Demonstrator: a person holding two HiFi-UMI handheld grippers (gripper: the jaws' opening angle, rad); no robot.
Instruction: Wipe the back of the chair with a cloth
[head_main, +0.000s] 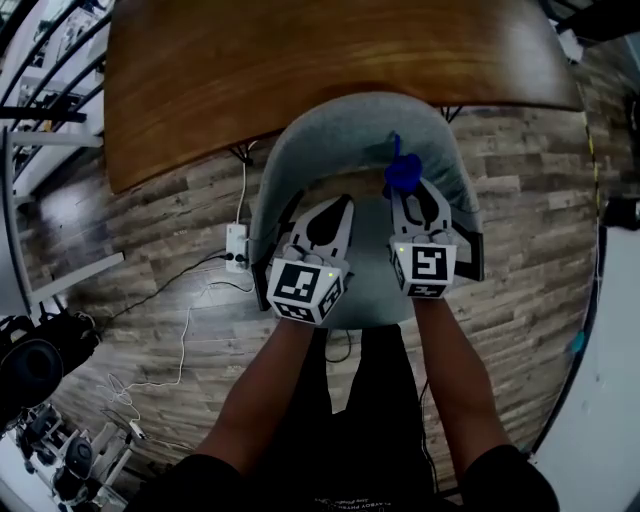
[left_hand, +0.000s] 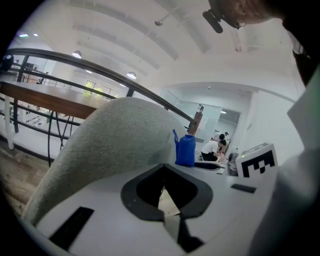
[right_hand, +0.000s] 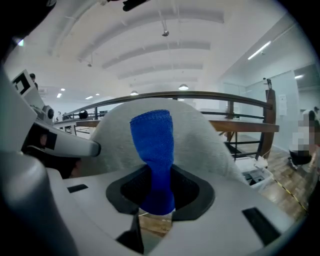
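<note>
Your right tool (head_main: 408, 200) is clamped on the blue cloth (head_main: 402, 172). The cloth is pinched between the jaws and sticks up out of them in a narrow roll. It stands right in front of the upper part of the grey chair (head_main: 370, 120) back, a little to the right of the middle. Whether it presses on the fabric or only stands close to it, the views don't settle.

Your left tool (head_main: 343, 203) has its jaws drawn together with nothing between them. It sits just beside the right one, pointing at the same chair back from the left. Both tools are held out in front of you, side by side, over the curved back.

Beyond the chair is the brown wooden desk (head_main: 300, 60), its edge just past the top of the back. On the plank floor (head_main: 520, 150) to the left of the chair lies a white power strip (head_main: 237, 247) with thin cables trailing from it.
</note>
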